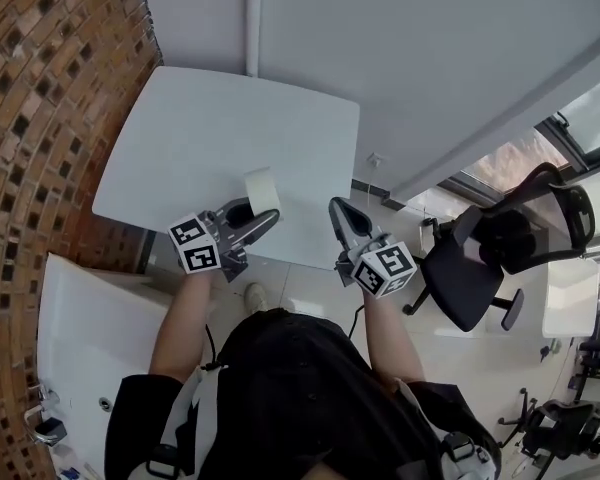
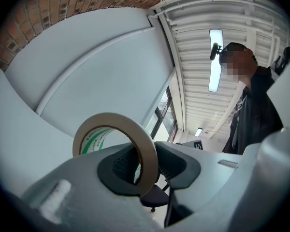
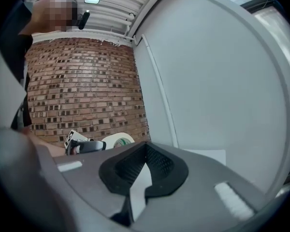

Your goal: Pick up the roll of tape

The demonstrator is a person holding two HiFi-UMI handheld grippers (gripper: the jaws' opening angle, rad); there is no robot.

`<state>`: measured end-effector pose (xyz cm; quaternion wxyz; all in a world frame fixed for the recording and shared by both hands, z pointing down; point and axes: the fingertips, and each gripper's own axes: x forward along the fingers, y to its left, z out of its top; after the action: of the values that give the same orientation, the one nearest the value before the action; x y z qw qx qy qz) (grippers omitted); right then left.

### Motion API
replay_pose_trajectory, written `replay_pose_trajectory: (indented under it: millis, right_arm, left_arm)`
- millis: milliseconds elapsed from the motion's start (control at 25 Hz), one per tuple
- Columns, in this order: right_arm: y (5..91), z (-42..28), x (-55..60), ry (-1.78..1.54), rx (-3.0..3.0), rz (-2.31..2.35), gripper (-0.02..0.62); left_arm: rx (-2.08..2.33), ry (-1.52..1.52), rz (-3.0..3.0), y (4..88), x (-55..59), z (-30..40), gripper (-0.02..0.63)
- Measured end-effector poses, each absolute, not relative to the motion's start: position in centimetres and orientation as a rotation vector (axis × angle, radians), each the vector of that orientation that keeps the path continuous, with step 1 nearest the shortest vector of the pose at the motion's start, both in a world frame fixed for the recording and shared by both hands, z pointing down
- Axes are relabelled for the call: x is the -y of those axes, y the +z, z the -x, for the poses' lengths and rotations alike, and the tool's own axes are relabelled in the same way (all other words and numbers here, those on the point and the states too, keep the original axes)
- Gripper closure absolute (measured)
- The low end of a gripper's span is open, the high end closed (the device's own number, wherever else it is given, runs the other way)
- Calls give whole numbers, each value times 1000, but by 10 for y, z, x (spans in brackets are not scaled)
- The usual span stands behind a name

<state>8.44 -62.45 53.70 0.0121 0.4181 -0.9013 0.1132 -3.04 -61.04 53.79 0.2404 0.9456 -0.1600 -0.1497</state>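
While our left gripper (image 1: 264,217) clamps the cream paper roll of tape (image 1: 262,189) upright at the near edge of the white table (image 1: 210,138), our right gripper (image 1: 338,210) has its jaws together, empty. The grasp looks made; next we lift it clear.

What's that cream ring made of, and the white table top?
The cream roll of tape looks like matte paper masking tape: it is dull with no glare, and there is green print on what seems to be a card core. The white rounded table top looks like smooth laminate or painted board: it is even and seamless with a slight sheen, but which of the two is unclear.
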Motion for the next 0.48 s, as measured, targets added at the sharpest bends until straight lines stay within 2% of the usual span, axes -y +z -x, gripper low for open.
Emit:
replay_pose_trajectory:
  millis: [480]
  right_arm:
    - [518, -142, 550, 292, 2870, -1321, 591]
  left_arm:
    - [495, -575, -2546, 515, 539, -8, 499]
